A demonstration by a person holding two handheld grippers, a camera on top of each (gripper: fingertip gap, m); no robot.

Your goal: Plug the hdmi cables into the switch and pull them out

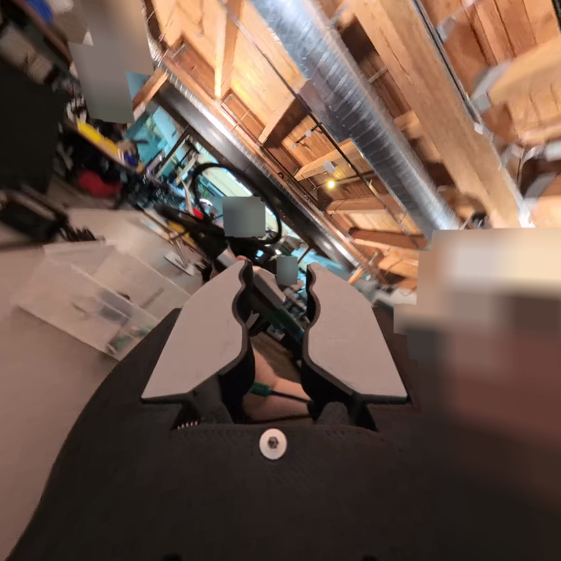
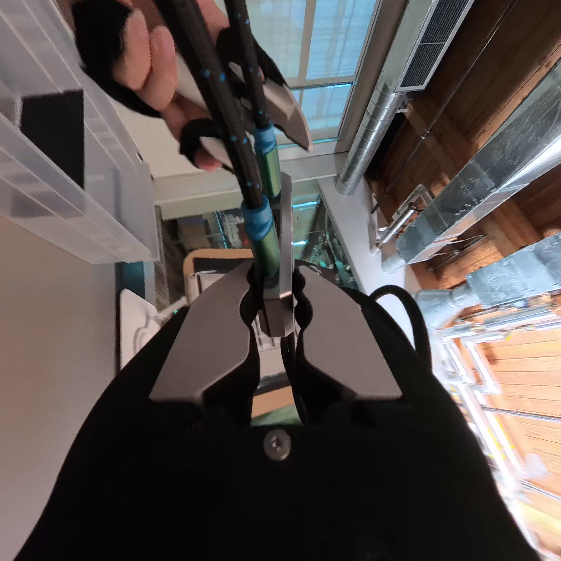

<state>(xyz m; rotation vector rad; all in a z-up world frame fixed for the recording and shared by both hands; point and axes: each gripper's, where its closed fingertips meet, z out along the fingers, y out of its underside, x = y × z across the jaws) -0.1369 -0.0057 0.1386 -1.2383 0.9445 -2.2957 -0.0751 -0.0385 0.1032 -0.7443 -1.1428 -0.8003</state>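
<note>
The switch [image 2: 280,273], a flat grey metal body, sits edge-on between the fingers of your right gripper [image 2: 274,283], which pinch it near its lower end. Two HDMI cables are seated in it: the nearer plug [image 2: 267,252] with its green shell and blue collar, and the farther plug [image 2: 268,170] beyond it. Both braided leads run up past a hand [image 2: 151,69] and your left gripper [image 2: 252,127], seen from outside at the top of the right wrist view.

The likely trouble is the pull. Your grip covers only one end of the switch, so a tug along the leads rather than on a plug shell could lever the body out of the fingers, or strain a connector sideways.

The left wrist view shows none of this. Its own fingers [image 1: 212,318] stand spread with nothing between them, aimed up at a wooden ceiling [image 1: 409,76] and a silver duct [image 1: 349,121], with a blurred surface [image 1: 45,379] at the left.
</note>
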